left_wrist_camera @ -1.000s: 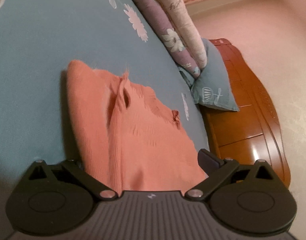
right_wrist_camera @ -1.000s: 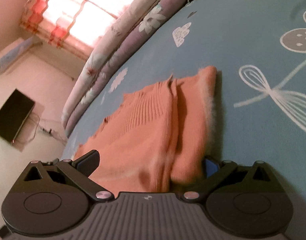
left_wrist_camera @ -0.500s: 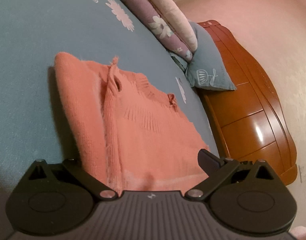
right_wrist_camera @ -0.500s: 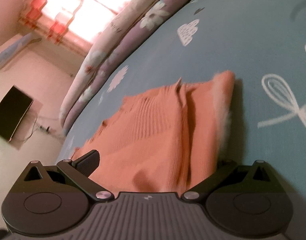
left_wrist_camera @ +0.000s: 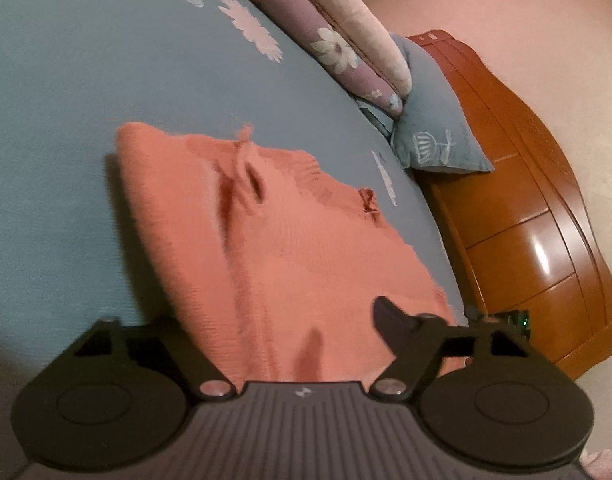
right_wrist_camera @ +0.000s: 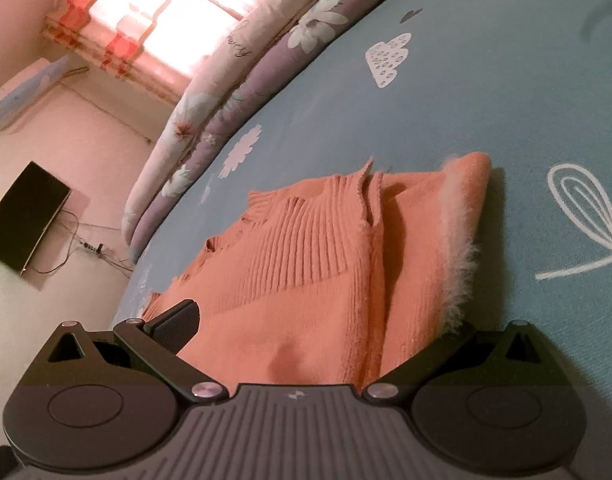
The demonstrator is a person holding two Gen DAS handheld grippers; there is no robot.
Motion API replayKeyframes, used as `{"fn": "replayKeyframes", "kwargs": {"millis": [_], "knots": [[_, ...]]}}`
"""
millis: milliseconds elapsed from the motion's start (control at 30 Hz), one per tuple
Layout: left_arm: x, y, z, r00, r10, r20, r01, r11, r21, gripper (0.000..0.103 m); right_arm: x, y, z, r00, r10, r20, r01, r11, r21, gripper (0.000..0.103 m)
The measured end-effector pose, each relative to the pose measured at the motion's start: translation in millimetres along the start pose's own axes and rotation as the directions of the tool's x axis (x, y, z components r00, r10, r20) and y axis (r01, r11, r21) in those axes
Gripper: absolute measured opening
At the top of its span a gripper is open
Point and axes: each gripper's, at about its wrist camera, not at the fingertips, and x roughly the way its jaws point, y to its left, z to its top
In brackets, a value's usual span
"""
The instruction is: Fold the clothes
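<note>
Lying on blue bedsheet (left_wrist_camera: 86,100): orange knit sweater (left_wrist_camera: 290,248), near hem between both my grippers. Judging it soft, light, limp, stretchy; taking hem by corners. Left gripper (left_wrist_camera: 282,332) jaws closing around hem. Right gripper (right_wrist_camera: 306,332) jaws standing apart, straddling cloth, not yet pinching.

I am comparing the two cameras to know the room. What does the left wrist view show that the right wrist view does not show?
Only the left wrist view shows the glossy brown wooden headboard and the small blue-grey embroidered pillow.

Only the right wrist view shows the bright window with a red-and-white curtain, the flat black screen on the wall, and the white air conditioner.

Both show the orange ribbed knit sweater on the teal printed bedsheet, beside the rolled purple floral quilt.
</note>
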Motion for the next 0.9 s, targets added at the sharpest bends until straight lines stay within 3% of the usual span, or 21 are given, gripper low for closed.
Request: {"fn": "replayKeyframes", "kwargs": {"millis": [133,200,700,767,800,867,900], "knots": [[-4,18,2,1.0,0.026,-0.006,-0.027,0.998,-0.061,0.026,2,0,4,0.999,0.005,-0.032,-0.006,1.0,-0.018,0.103],[-4,25,3,1.0,0.016,-0.013,-0.017,0.996,-0.091,0.026,3,0,6,0.999,0.008,-0.047,-0.009,1.0,-0.024,0.103],[-3,7,2,0.995,0.091,-0.028,-0.091,0.996,0.008,0.026,5,5,7,0.997,-0.002,-0.078,-0.007,0.993,-0.122,0.102],[-3,4,1,0.994,0.103,-0.023,-0.102,0.994,0.024,0.026,5,3,8,0.997,-0.004,-0.076,-0.005,0.993,-0.119,0.098],[-4,3,0,0.994,0.108,-0.02,-0.107,0.994,0.031,0.026,4,1,8,0.997,-0.008,-0.071,0.0,0.994,-0.111,0.092],[-4,1,-1,0.993,0.117,-0.013,-0.116,0.992,0.042,0.026,0,-5,9,0.998,-0.029,-0.06,0.023,0.996,-0.09,0.075],[-4,0,-2,0.993,0.12,-0.009,-0.12,0.992,0.044,0.026,-3,-10,9,0.997,-0.047,-0.053,0.043,0.996,-0.073,0.059]]}}
